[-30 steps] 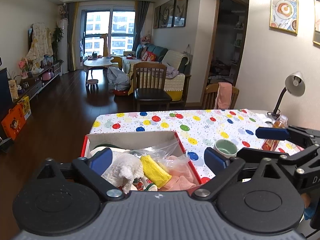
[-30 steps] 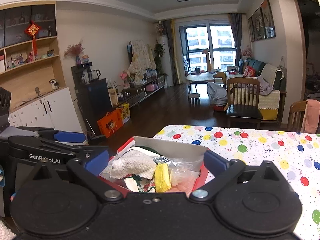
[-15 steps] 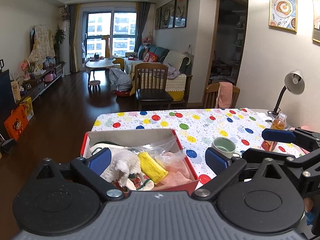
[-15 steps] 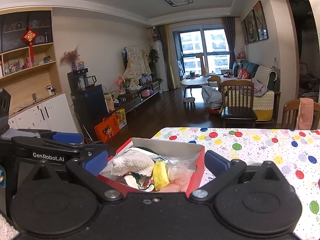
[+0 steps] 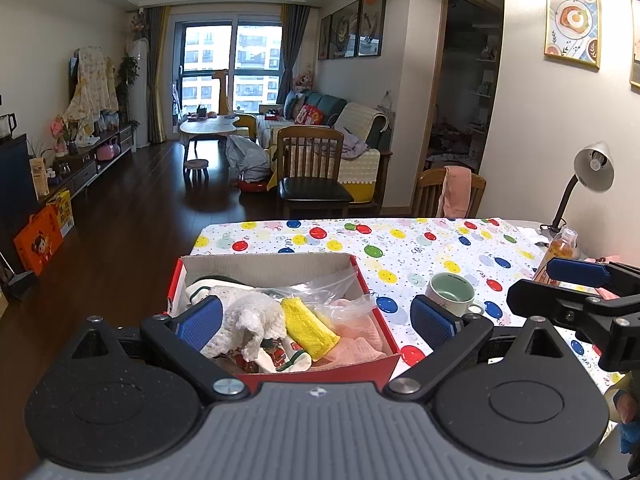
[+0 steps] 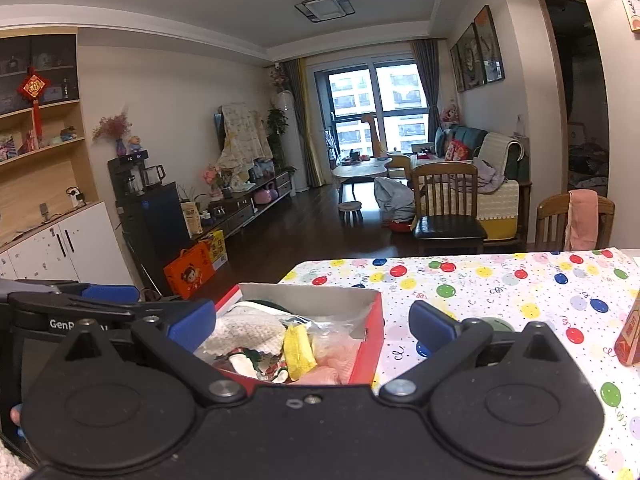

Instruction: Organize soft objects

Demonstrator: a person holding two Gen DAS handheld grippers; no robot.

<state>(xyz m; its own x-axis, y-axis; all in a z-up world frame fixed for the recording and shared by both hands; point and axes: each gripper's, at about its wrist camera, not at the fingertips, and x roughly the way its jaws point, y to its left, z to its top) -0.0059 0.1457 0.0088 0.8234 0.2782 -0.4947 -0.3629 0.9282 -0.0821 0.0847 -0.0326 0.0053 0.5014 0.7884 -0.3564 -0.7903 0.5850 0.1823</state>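
Note:
A red cardboard box [image 5: 382,322] stands at the near left corner of the table and holds soft things: a white fluffy cloth [image 5: 250,316], a yellow cloth [image 5: 310,330], pink fabric [image 5: 360,340], patterned socks [image 5: 280,358] and a clear plastic bag [image 5: 320,288]. The box [image 6: 370,344] also shows in the right wrist view, with the white cloth [image 6: 244,332] and yellow cloth [image 6: 298,350]. My left gripper [image 5: 316,320] is open and empty, above the box's near side. My right gripper [image 6: 312,328] is open and empty, just right of the left one.
A green-and-white mug [image 5: 450,294] stands right of the box on the balloon-print tablecloth [image 5: 420,248]. A juice bottle [image 5: 560,248] and a desk lamp [image 5: 588,176] are at the far right. An orange carton [image 6: 628,336] stands at the right. Chairs [image 5: 312,176] stand beyond the table.
Both grippers have pulled back and risen a little from the box. Both stay open and empty. The box's contents have not moved.

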